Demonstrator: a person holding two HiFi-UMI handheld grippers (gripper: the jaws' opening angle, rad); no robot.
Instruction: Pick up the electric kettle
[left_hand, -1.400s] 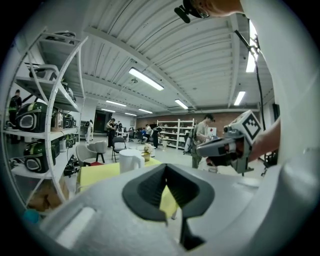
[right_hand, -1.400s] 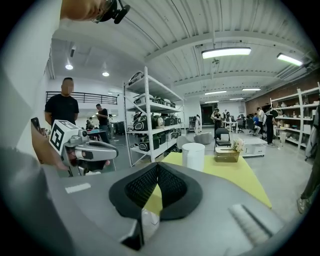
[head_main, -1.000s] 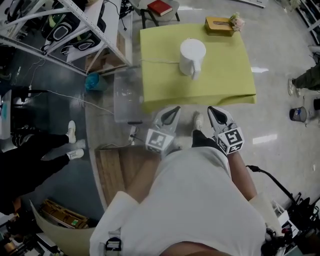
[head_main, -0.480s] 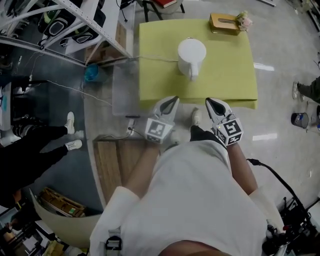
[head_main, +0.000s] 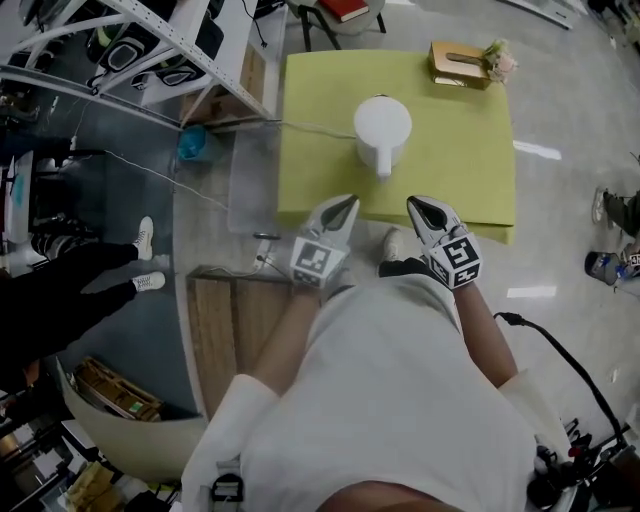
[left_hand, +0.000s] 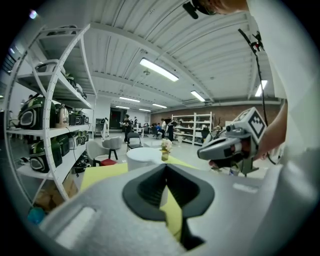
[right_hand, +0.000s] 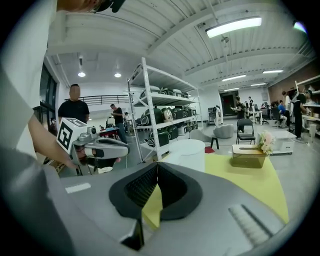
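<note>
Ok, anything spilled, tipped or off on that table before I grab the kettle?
Nothing stands out. The kettle stands upright on the table, lid on, its cord trailing off the left edge; the box sits at the far right corner.

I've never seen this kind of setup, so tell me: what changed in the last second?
Both the left tool and right tool moved forward, their tips now at the yellow table's near edge. Nothing was grasped or released. Both stay shut and empty; the kettle sits untouched.

Kettle (left_hand: 143, 157) base hidden (behind left tool (left_hand: 166, 165)).
</note>
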